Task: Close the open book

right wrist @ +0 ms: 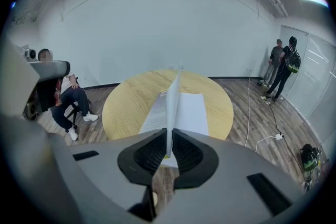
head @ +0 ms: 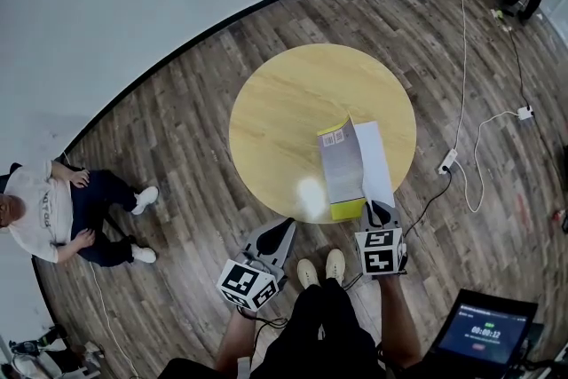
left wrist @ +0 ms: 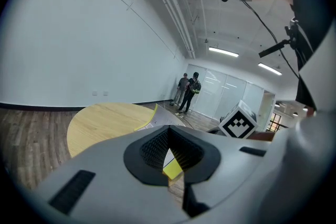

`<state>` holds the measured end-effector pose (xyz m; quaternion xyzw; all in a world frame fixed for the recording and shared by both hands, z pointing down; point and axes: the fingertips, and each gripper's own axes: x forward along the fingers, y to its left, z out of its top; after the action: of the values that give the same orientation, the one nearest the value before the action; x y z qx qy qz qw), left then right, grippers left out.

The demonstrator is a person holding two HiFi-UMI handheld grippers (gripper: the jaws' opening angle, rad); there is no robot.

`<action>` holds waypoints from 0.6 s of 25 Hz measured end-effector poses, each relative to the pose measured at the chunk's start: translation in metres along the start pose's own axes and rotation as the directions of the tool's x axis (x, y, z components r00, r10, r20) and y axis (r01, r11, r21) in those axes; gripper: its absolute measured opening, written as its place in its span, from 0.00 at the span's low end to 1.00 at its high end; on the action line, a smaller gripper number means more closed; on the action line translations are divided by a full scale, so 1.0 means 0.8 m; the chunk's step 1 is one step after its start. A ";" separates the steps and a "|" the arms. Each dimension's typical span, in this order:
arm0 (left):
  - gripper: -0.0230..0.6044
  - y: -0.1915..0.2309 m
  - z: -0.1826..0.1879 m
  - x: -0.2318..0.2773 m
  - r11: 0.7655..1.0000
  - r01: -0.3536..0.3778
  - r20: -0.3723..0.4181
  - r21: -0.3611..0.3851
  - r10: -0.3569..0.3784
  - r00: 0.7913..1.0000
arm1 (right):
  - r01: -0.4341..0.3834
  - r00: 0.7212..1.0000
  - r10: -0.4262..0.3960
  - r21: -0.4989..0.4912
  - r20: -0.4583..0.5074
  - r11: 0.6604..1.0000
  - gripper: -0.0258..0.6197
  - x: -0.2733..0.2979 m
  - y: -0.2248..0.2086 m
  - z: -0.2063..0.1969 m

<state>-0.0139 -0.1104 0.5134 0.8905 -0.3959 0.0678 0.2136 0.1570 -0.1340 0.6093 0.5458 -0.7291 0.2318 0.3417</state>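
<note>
Right gripper view: right hand-held gripper (right wrist: 168,150), jaws pinched on the near edge of the raised cover (right wrist: 172,105) of the book (right wrist: 152,118). The cover is seen edge-on and about upright, with a white page (right wrist: 191,110) lying flat to its right. Head view: book on the near right part of the round bench (head: 284,102), its yellow corner (head: 348,209) at the rim and seemingly a little over it, which the gripper views do not make plain. Left gripper view: left hand-held gripper (left wrist: 169,150), jaws together at the tips, nothing held, off the bench beside the book. Only this view shows two people standing by a glass wall (left wrist: 188,93). Risks, as judged: nothing pins the book, so a sideways pull on the cover could drag it off the rim. A hasty swing could crease the cover. Letting go short of the tipping point would let it drop open again.
</note>
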 end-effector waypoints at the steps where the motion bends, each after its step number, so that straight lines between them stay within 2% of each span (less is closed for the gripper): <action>1: 0.03 0.000 -0.001 0.003 1.000 0.001 -0.003 0.000 -0.001 1.000 | 0.000 1.000 0.000 0.003 -0.002 1.000 0.09 0.002 -0.003 -0.002; 15: 0.03 0.006 -0.023 0.047 1.000 0.008 -0.058 -0.029 -0.009 0.998 | -0.014 0.998 0.018 0.059 -0.067 0.998 0.09 0.042 -0.034 -0.035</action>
<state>0.0090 -0.1308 0.5428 0.8867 -0.3867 0.0872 0.2380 0.1839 -0.1437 0.6521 0.5416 -0.7145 0.2740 0.3480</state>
